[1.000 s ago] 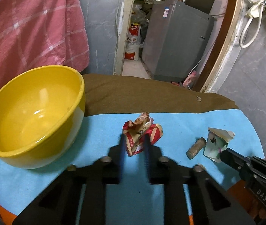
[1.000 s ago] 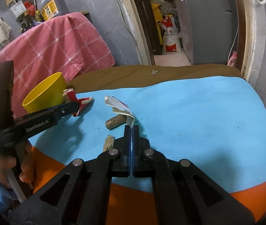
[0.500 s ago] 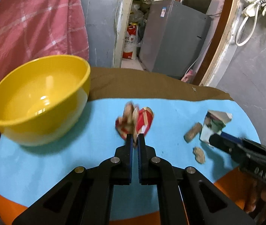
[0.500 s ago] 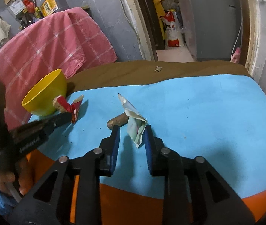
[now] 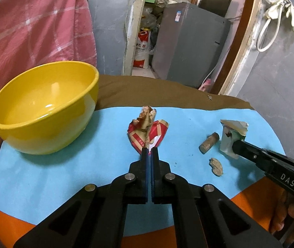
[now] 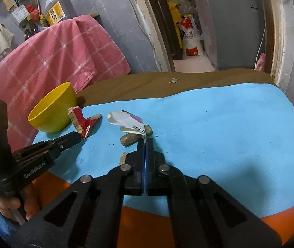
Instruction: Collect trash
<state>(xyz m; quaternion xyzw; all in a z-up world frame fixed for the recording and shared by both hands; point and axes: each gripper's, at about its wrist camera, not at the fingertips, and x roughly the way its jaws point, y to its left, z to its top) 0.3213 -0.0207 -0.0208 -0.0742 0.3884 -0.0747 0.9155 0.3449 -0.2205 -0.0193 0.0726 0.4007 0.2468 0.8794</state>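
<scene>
two wrappers, each pinched in one closed gripper: red wrapper left, white wrapper right; one bowl

Read "DAS" on the right gripper, "GenRobot.AI" on the left gripper, "九秋" on the white sack.

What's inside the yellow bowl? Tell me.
Nothing shows in the bowl: the left wrist view shows a bare, shiny yellow inside. Its near wall covers a strip of the inside.
</scene>
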